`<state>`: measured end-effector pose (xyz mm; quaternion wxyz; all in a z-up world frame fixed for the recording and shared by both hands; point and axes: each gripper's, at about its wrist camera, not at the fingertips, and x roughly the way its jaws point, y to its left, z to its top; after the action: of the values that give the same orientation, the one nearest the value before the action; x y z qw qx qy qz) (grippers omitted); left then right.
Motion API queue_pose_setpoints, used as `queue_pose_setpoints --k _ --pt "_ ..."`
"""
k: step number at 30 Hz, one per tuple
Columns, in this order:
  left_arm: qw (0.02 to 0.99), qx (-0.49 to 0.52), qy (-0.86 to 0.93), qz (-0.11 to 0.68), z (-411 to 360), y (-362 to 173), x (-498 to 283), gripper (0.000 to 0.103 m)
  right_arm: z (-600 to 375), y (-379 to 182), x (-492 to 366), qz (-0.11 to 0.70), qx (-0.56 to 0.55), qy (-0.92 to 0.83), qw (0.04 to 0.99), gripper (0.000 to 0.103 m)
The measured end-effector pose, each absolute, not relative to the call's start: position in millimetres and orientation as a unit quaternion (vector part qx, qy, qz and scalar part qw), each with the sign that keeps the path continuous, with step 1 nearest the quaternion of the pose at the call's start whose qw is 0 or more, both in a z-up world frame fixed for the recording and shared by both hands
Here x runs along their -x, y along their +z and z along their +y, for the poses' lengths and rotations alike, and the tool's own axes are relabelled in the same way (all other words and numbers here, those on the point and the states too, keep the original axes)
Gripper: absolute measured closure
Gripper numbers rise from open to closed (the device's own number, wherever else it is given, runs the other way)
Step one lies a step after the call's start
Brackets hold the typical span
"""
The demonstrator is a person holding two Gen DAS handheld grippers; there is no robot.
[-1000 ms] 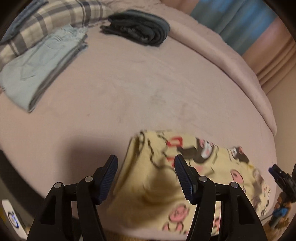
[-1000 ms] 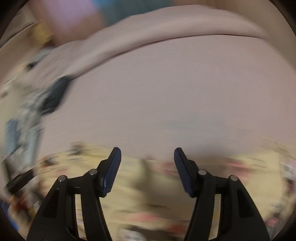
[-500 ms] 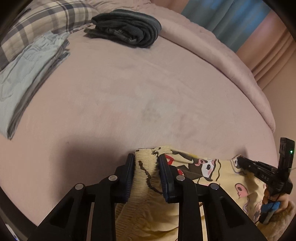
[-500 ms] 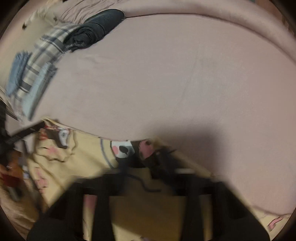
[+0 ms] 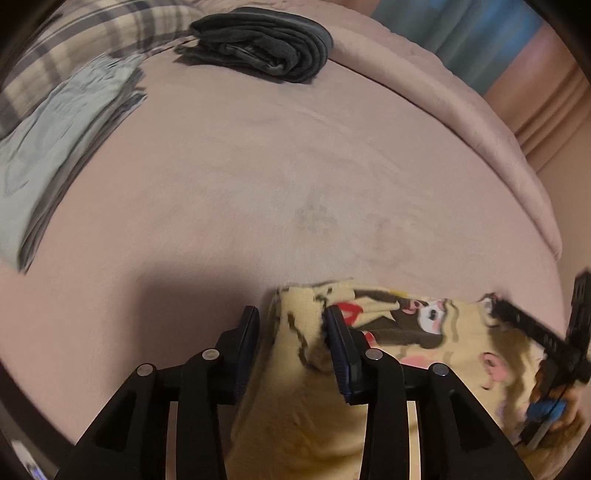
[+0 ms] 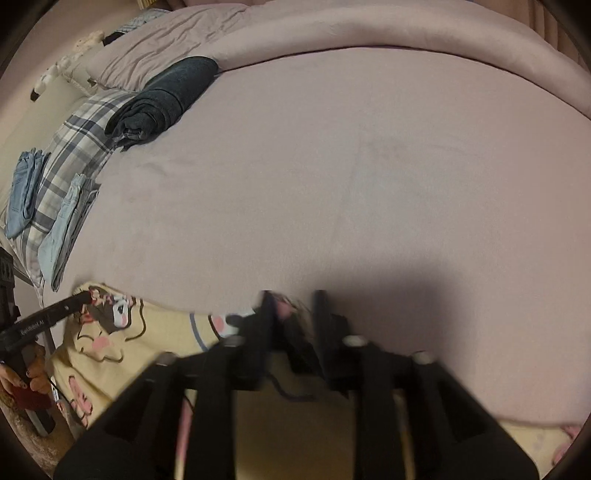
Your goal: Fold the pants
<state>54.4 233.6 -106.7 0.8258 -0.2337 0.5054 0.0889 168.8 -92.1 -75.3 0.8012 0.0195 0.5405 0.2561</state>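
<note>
Yellow cartoon-print pants [image 5: 388,332] lie at the near edge of the pink bed [image 5: 295,166]. My left gripper [image 5: 291,332] straddles the gathered waistband corner. Its jaws are opening: the right pad touches the cloth, the left pad stands clear of it. In the right wrist view the pants [image 6: 122,347] spread to the left. My right gripper [image 6: 293,310] is blurred, its jaws opening around a dark-printed fold of the pants' far edge. Each gripper shows in the other's view: the right gripper [image 5: 517,325], and the left gripper [image 6: 55,314], held by a hand.
Folded dark pants [image 5: 266,40] lie at the back of the bed. Folded light-blue jeans [image 5: 55,147] rest on the left beside a plaid cloth [image 5: 92,33]. A rolled pink duvet [image 6: 369,33] runs along the far side. A blue curtain [image 5: 461,37] hangs behind.
The left jaws closed on the waistband corner, then parted again. The right gripper swept down to the pants' far edge, closed there, and its jaws now stand apart.
</note>
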Motion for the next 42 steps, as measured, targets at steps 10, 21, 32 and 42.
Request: queue_pose_setpoints --k 10,21,32,42 --pt "0.843 0.249 0.080 0.470 186 -66 21 0.057 -182 -39 -57 0.515 -0.008 0.274 0.812 0.046" --pt "0.794 0.253 -0.115 0.541 49 -106 12 0.065 -206 -77 23 0.542 0.082 0.227 0.805 0.055" --pt "0.773 0.254 -0.104 0.572 27 -119 25 0.065 -192 -82 19 0.484 0.147 0.232 0.831 0.073" --pt "0.780 0.290 -0.039 0.553 56 -122 24 0.065 -191 -80 39 0.493 0.171 0.275 0.808 0.073"
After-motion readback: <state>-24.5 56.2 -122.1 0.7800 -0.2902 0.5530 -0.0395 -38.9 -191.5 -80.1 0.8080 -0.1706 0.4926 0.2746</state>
